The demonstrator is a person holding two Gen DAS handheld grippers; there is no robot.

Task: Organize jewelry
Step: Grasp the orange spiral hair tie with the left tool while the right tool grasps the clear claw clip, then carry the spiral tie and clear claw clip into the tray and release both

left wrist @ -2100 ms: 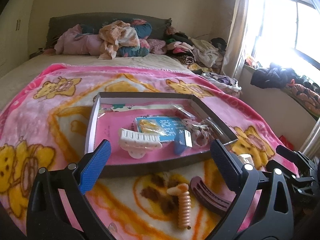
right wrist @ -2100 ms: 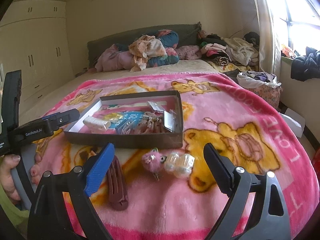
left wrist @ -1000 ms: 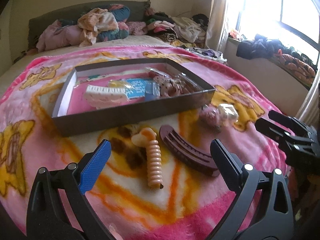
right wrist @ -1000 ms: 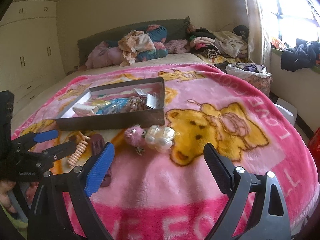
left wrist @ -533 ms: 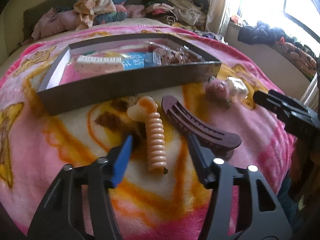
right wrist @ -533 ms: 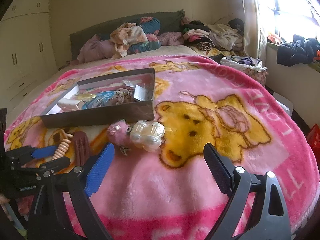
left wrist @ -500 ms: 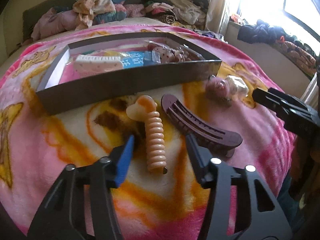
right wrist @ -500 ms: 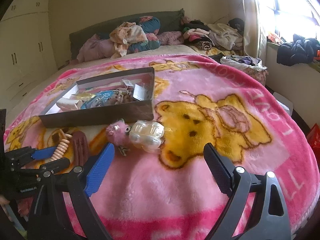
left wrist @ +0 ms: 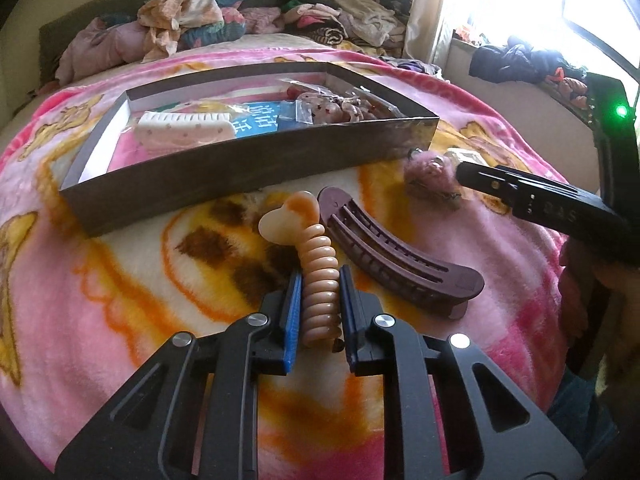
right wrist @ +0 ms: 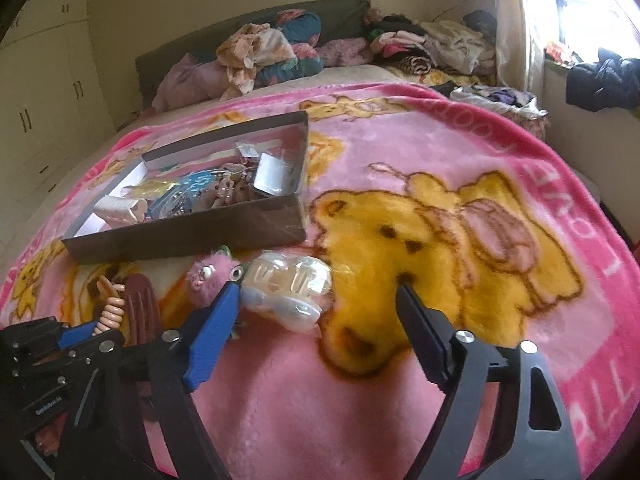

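In the left wrist view, the left gripper (left wrist: pixel 318 312) sits at 6 o'clock, low over the pink bear blanket (left wrist: pixel 100 280) on the bed. Its jaws are drawn in tight on the near end of the peach spiral hair clip (left wrist: pixel 316 268), one pad on each side of the coils; the clip's heart-shaped end points toward 12 o'clock and rests on the blanket. Just beside it, toward 2 o'clock, lies the curved maroon hair clip (left wrist: pixel 396 252), close to it but whether touching is unclear. Farther on at 12 o'clock stands the shallow dark box (left wrist: pixel 248 164), holding a white claw clip (left wrist: pixel 184 130), a blue packet (left wrist: pixel 256 116) and small packaged pieces.

In the right wrist view, the right gripper (right wrist: pixel 320 308) has its jaws wide apart, gripping nothing. Its blue pad overlaps the pink fuzzy charm (right wrist: pixel 208 280) at 10 o'clock; contact cannot be judged. The clear plastic case (right wrist: pixel 288 284) lies between the jaws toward 11 o'clock, against the charm, just in front of the box's near wall. Piled clothes (right wrist: pixel 272 56) crowd the headboard at 12 o'clock.
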